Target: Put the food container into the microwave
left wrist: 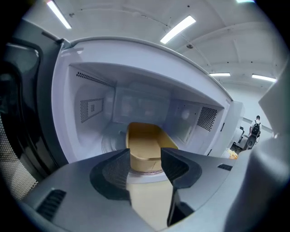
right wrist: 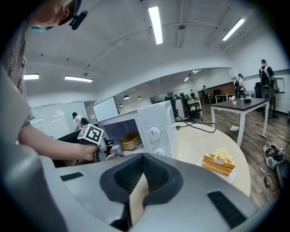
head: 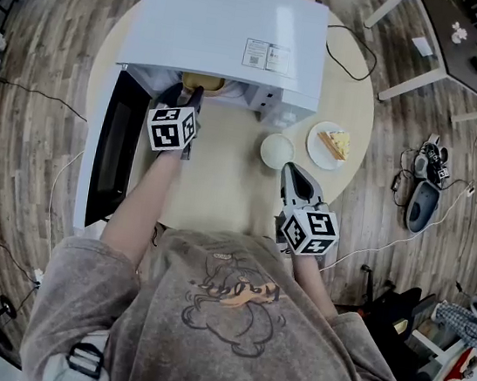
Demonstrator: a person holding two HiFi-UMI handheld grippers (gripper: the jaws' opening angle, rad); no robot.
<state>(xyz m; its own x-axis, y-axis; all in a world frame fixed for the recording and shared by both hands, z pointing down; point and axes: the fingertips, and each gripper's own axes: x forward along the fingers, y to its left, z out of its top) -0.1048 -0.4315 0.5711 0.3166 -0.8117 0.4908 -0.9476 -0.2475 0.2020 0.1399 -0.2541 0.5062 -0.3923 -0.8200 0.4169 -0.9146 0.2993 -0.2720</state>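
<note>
The tan food container (left wrist: 144,145) is sitting inside the open microwave (head: 226,29), its base being carried on the glass turntable (left wrist: 110,139), with its long side running toward the back wall. Its near end is being pinched by the left claw (left wrist: 145,156): the jaws are partly spread, and their dark pads are lying against both sides of that end with no gap showing. The right claw (right wrist: 143,163) is being held low over the desk (head: 222,183), well apart from the microwave. Its jaws are pressed together and nothing is being gripped by them. The door (head: 108,149) is being left swung wide to the left.

The container is being judged light. Its inside looks a uniform tan and no food can be made out in it. Its walls appear thin, perhaps paperboard or light plastic, so they are likely to flex or crease if squeezed hard. The surface seems smooth, so some slipping is being allowed for if pressure is too slight. The rolled rim is probably the stiffest part. A hold high on the narrow end, just under that rim, is being judged the safest place. Since the base appears to be resting flat already, little seems left but to let go and draw the claw straight out without dragging the container along.
</note>
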